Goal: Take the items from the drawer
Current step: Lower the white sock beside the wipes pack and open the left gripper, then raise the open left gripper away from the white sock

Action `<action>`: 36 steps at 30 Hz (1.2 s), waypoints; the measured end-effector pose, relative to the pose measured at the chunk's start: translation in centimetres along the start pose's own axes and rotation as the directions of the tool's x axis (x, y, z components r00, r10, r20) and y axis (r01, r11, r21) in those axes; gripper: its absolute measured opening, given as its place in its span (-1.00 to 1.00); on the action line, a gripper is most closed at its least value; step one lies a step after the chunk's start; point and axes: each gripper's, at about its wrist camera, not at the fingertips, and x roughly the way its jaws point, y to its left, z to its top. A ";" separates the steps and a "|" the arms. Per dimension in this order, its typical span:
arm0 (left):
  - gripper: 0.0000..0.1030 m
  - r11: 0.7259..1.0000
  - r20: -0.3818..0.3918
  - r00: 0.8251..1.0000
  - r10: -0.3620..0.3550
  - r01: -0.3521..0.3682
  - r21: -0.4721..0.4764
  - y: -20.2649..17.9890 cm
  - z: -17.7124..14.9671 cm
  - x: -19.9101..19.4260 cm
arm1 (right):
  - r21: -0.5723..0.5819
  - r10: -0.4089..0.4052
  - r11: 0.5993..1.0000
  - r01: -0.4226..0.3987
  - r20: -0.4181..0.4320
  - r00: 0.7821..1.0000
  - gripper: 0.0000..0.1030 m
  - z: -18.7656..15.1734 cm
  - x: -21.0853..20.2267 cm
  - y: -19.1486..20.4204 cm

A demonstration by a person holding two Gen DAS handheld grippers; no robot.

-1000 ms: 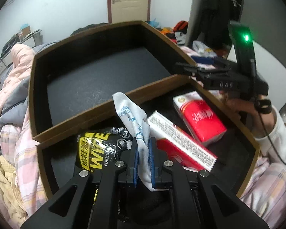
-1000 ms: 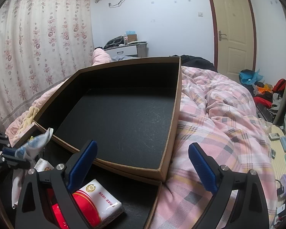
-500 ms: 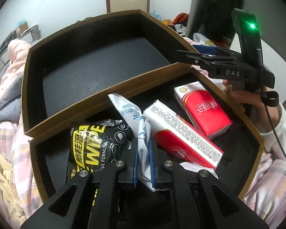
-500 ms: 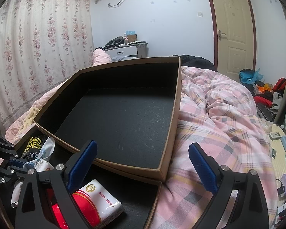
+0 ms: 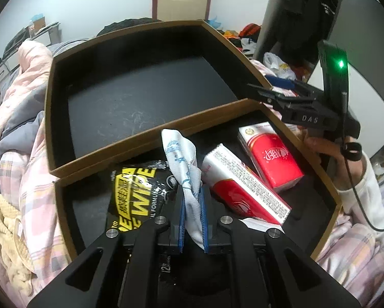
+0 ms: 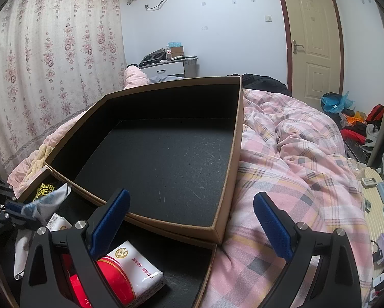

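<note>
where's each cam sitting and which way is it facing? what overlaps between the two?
Left wrist: on the left gripper, angled down into the drawer; pads shut on a white-blue cloth; the right gripper and its hand show at right.
Right wrist: on the right gripper, jaws open, facing across the empty box and the bed toward the door.
Shared: box, drawer, cloth, red-white pack, door.

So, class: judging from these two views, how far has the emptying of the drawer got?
Barely begun. Nothing looks moved out yet: the far tray holds nothing. In hand: the left gripper is shut on the white cloth. Left inside the drawer: the black wipes pack and two red packs. The right gripper is open.
</note>
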 end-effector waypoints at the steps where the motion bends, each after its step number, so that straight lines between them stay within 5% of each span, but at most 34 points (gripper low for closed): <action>1: -0.90 1.000 0.006 1.000 -0.002 0.002 -0.003 0.2 0.0 -0.2 | 0.000 0.000 1.000 0.000 0.000 1.000 0.85 0.0 0.0 0.0; 19: -0.85 0.997 -0.059 0.997 -0.053 0.056 0.055 -0.8 -0.3 0.4 | 0.001 0.000 1.000 0.000 0.000 1.000 0.85 0.0 0.0 0.0; 21: -0.41 0.997 -0.067 0.997 -0.049 0.053 0.060 -0.8 -0.4 0.7 | 0.001 0.000 1.000 0.000 0.000 1.000 0.85 0.0 0.0 0.0; 22: 0.46 0.996 -0.072 0.996 -0.058 0.063 0.063 -1.0 -0.4 0.8 | 0.001 0.000 1.000 0.000 0.000 1.000 0.85 0.0 0.0 0.0; 23: 0.97 0.993 -0.073 0.993 -0.094 0.098 0.066 -1.2 -0.5 0.7 | 0.001 0.000 1.000 0.000 0.000 1.000 0.85 0.0 0.0 0.0; 36: 1.00 0.995 0.034 0.996 -0.077 0.075 0.067 -0.3 -0.4 1.1 | 0.002 0.001 1.000 -0.001 0.002 1.000 0.85 0.0 0.0 0.0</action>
